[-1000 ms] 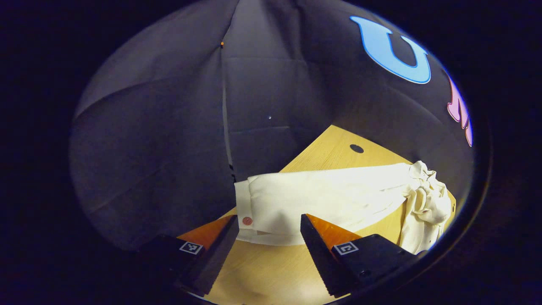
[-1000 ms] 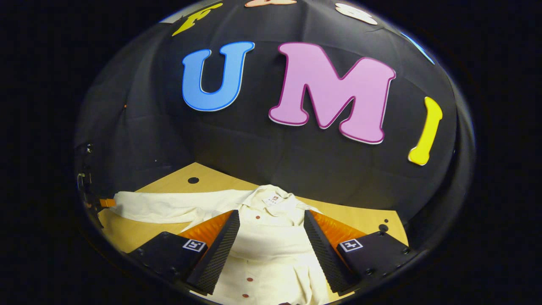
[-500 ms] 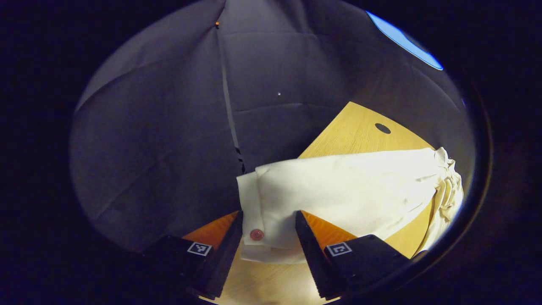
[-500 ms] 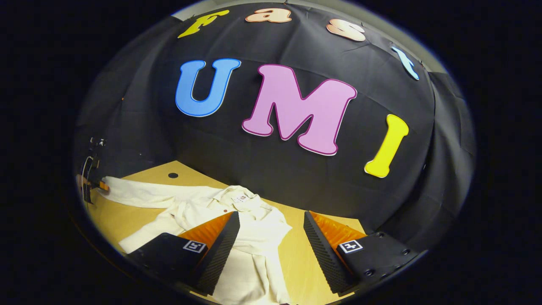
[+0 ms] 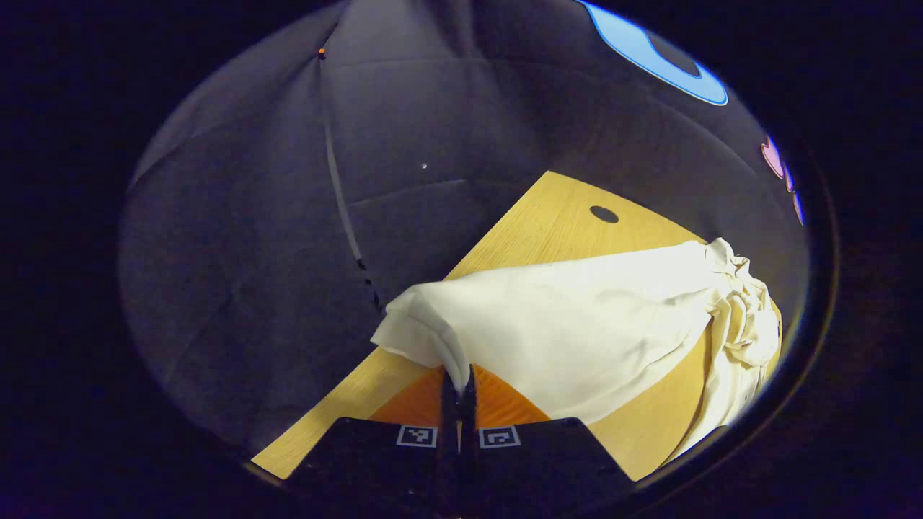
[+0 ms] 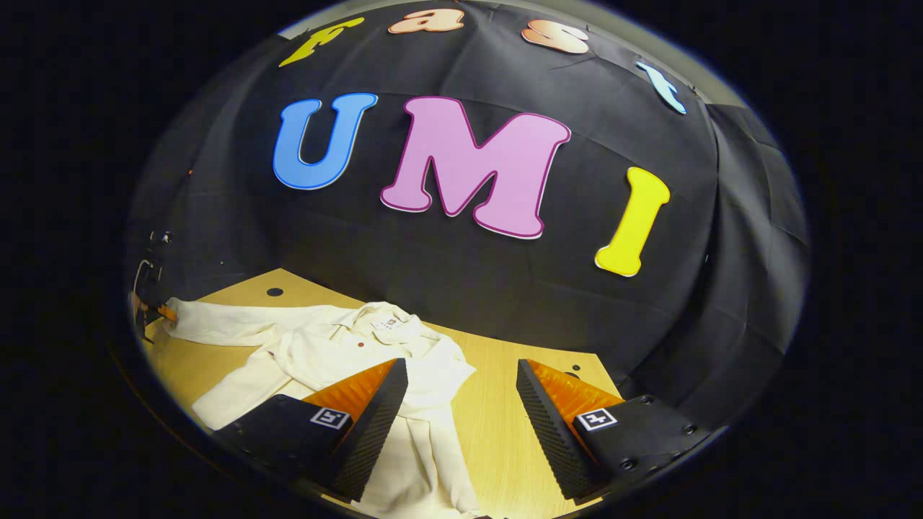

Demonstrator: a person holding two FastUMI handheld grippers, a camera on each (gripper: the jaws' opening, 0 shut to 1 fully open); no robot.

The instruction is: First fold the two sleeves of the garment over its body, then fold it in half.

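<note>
— Left gripper view? 
— The left gripper (image 5: pixel 458 380), jaws clamped on the cuff of the cream garment's (image 5: pixel 577 339) sleeve (image 5: pixel 425 328), above the wooden counter (image 5: pixel 548 216).

— Right gripper view? 
— The right gripper (image 6: pixel 461 393), jaws apart, hangs over the counter beside the garment, which lies spread there.

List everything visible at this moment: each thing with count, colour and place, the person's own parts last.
garment: one, cream, spread on the table, collar toward the booth wall
sleeve: one, cream, stretched across the table, its cuff end lifted
table: one, light wood, with dark round holes near its far edge
booth wall: one, black cloth, behind the table
left tongs: one, shut on the sleeve's cuff end
right tongs: one, open, above the garment's edge and bare table
</note>
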